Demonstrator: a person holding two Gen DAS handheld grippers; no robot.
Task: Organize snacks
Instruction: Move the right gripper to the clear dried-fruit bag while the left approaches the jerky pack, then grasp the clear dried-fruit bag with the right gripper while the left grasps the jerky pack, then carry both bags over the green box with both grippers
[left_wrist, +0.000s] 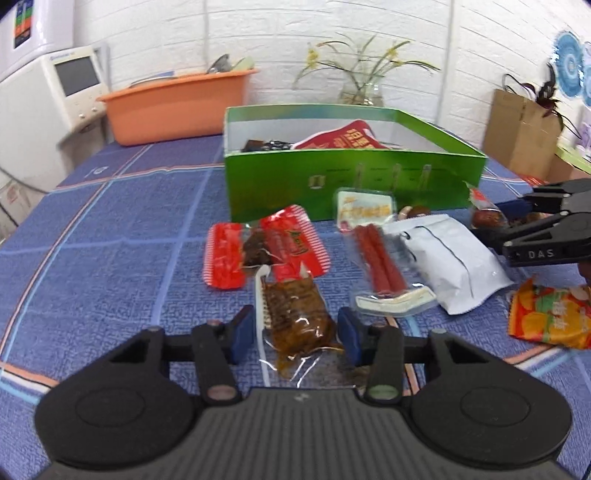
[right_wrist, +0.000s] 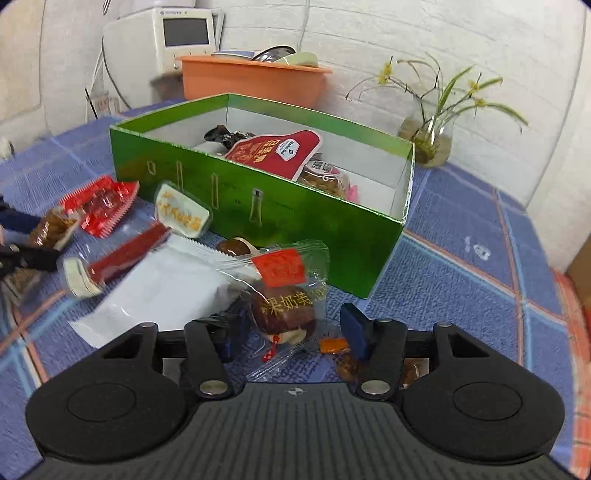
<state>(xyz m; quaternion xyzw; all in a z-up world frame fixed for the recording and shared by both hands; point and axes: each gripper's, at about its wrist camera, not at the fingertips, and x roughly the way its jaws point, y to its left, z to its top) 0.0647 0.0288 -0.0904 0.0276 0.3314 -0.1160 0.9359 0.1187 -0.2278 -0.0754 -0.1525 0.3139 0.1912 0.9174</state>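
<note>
A green box (left_wrist: 332, 173) (right_wrist: 295, 221) stands open on the blue tablecloth with a red pouch (left_wrist: 340, 138) and other snacks inside. In front of it lie loose snacks: red packs (left_wrist: 258, 243), red sausage sticks (left_wrist: 376, 258), a white pouch (left_wrist: 454, 258) and an orange pack (left_wrist: 546, 317). My left gripper (left_wrist: 295, 332) is open, its blue pads close on either side of a brown snack pack (left_wrist: 295, 314) lying on the cloth. My right gripper (right_wrist: 291, 334) (left_wrist: 513, 225) is open around a clear-wrapped brown round snack (right_wrist: 284, 314) beside the box's front wall.
An orange basin (left_wrist: 177, 103) with dishes sits behind the box. A glass vase with a plant (left_wrist: 362, 92) stands at the white brick wall. A white appliance (left_wrist: 55, 92) is at the far left, a brown paper bag (left_wrist: 521, 129) at the right.
</note>
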